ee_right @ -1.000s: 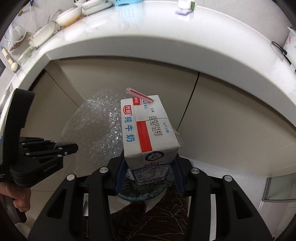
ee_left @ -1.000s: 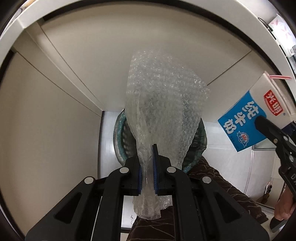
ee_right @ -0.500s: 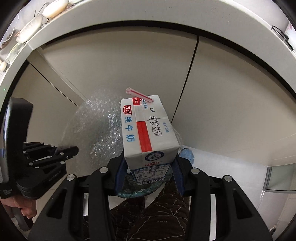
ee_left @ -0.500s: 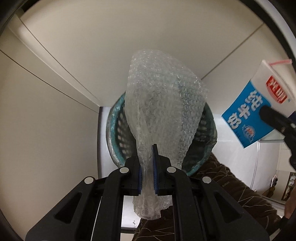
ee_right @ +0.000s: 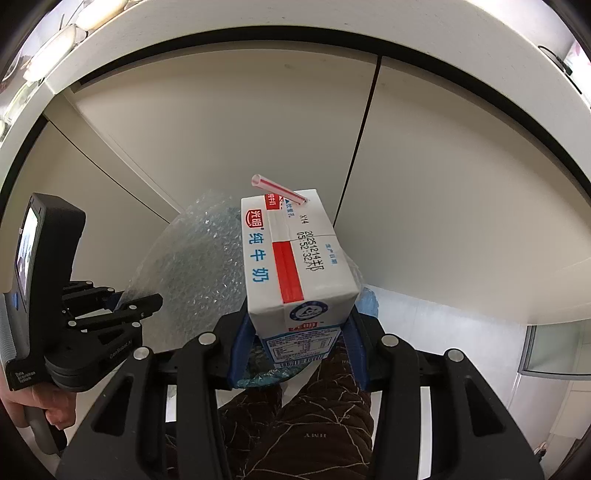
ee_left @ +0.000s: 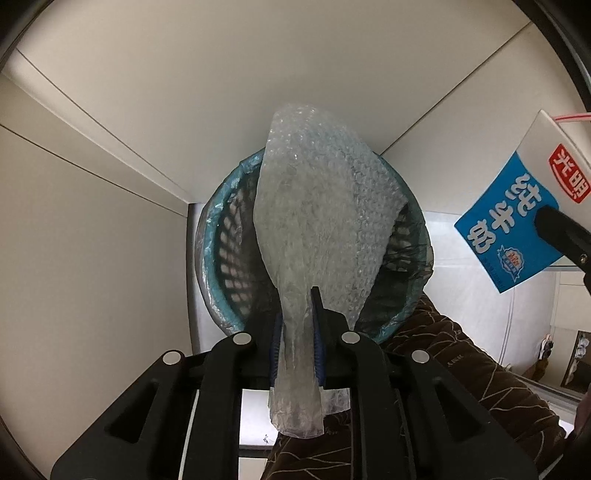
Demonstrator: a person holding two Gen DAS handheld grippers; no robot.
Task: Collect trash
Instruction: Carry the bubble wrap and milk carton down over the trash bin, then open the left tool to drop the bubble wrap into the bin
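Observation:
A sheet of clear bubble wrap (ee_left: 325,206) hangs in my left gripper (ee_left: 297,317), straight above a round teal mesh bin (ee_left: 208,266) with a liner. The left jaws are opening, and the wrap still fills the gap between the blue pads. My right gripper (ee_right: 297,332) is shut on a blue and white milk carton (ee_right: 291,266) with a red-striped straw. In the left wrist view the carton (ee_left: 517,229) hovers to the right of the bin. The right wrist view shows the left gripper (ee_right: 136,302) at the left and the bubble wrap (ee_right: 199,266) behind the carton, hiding most of the bin.
Cream cabinet doors (ee_right: 443,184) stand behind the bin under a white counter edge (ee_right: 295,33). The person's legs in brown patterned trousers (ee_left: 436,369) are just in front of the bin. Pale floor (ee_right: 443,325) lies to the right.
Both grippers have sunk toward the bin, which now shows larger under the bubble wrap. The gap between the left pads has widened slightly. The carton stays gripped.

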